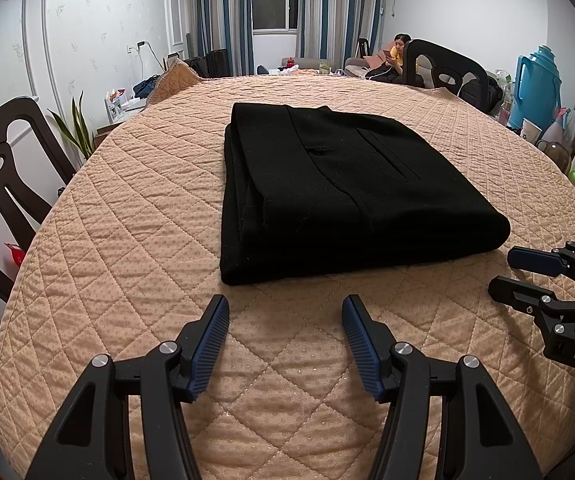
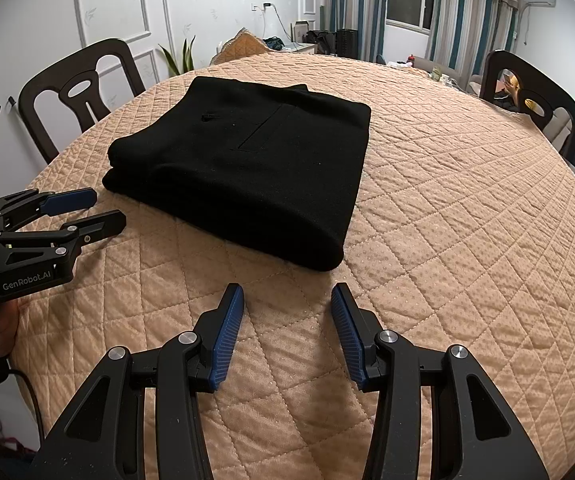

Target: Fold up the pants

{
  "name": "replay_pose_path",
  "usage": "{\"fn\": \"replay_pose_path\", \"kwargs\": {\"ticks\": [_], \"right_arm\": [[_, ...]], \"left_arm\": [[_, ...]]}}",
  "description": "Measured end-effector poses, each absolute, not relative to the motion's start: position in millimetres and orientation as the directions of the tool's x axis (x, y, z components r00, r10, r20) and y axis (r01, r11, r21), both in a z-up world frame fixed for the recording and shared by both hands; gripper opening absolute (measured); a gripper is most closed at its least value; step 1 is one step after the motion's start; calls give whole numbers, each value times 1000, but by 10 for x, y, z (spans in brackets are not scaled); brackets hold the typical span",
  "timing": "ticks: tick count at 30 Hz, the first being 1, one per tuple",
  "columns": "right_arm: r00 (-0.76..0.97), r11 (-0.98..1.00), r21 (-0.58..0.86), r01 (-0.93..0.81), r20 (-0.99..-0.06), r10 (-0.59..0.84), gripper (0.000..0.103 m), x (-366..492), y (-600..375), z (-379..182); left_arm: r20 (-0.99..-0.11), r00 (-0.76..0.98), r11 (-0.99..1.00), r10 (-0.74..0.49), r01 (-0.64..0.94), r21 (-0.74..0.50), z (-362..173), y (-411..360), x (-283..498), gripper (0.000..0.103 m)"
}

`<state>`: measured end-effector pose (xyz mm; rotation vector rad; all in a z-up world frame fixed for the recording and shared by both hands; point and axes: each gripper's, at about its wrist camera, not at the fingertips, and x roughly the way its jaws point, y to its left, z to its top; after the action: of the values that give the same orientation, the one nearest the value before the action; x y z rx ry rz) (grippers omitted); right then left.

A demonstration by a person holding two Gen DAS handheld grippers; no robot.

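The black pants lie folded into a thick rectangle in the middle of the quilted peach tablecloth; a back pocket slit faces up. They also show in the right wrist view. My left gripper is open and empty, just short of the pants' near edge; it also shows at the left of the right wrist view. My right gripper is open and empty, near the pants' near corner; it also shows at the right of the left wrist view.
Dark wooden chairs stand at the table's left and far right. A blue thermos, cups and clutter sit at the right rim. A person sits on a sofa beyond the table.
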<state>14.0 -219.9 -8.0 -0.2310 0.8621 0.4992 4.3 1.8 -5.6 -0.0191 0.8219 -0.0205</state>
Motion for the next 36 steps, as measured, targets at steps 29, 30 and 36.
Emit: {"fn": "replay_pose_path", "kwargs": {"ticks": [29, 30, 36], "right_arm": [[545, 861, 4, -508, -772, 325, 47, 141, -2205, -78], [546, 861, 4, -508, -772, 325, 47, 139, -2197, -79], [546, 861, 4, -508, -772, 325, 47, 140, -2203, -78]], "left_arm": [[-733, 679, 1000, -22, 7, -23, -64, 26, 45, 64], [-734, 679, 1000, -22, 7, -23, -63, 25, 45, 64], [-734, 679, 1000, -21, 6, -24, -68, 29, 47, 65]]}}
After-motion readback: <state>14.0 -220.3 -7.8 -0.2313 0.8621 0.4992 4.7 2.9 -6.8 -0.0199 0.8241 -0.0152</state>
